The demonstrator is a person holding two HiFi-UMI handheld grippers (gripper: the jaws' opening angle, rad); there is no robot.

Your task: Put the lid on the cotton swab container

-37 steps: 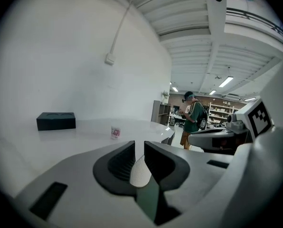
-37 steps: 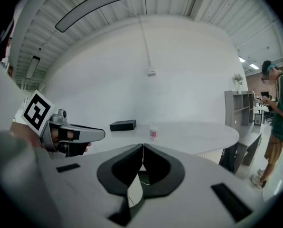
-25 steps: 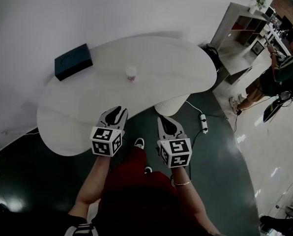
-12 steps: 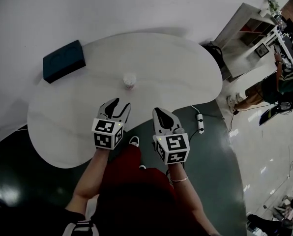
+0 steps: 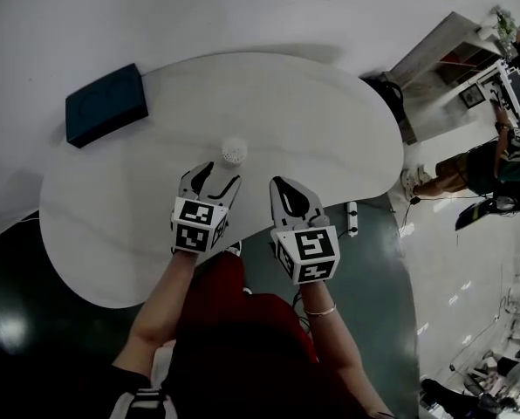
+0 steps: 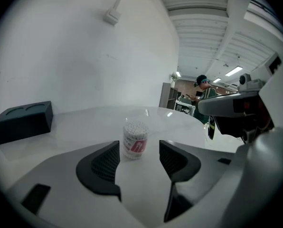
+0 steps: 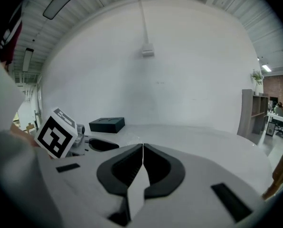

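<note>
Since my left gripper (image 6: 139, 152) has just been opening, nothing gripped, I'd keep the clear plastic cotton swab container (image 6: 135, 140) centred at twelve o'clock; right gripper (image 7: 142, 148) closed, empty.

Lower centre of the head view: red garment (image 5: 234, 308), dark sleeve (image 5: 142, 402) with white stripes, thin bracelet (image 5: 319, 311). Left gripper (image 5: 218, 175) and right gripper (image 5: 280, 182) are white with black pads and black-and-white marker cubes (image 5: 198, 225).

A white, rounded table (image 5: 312, 120) carries two things. A cotton swab container (image 5: 233, 152) stands upright about midway along it, nearer the front edge, swab tips showing at its top. A dark box (image 5: 106, 105) lies at the far left edge.
</note>
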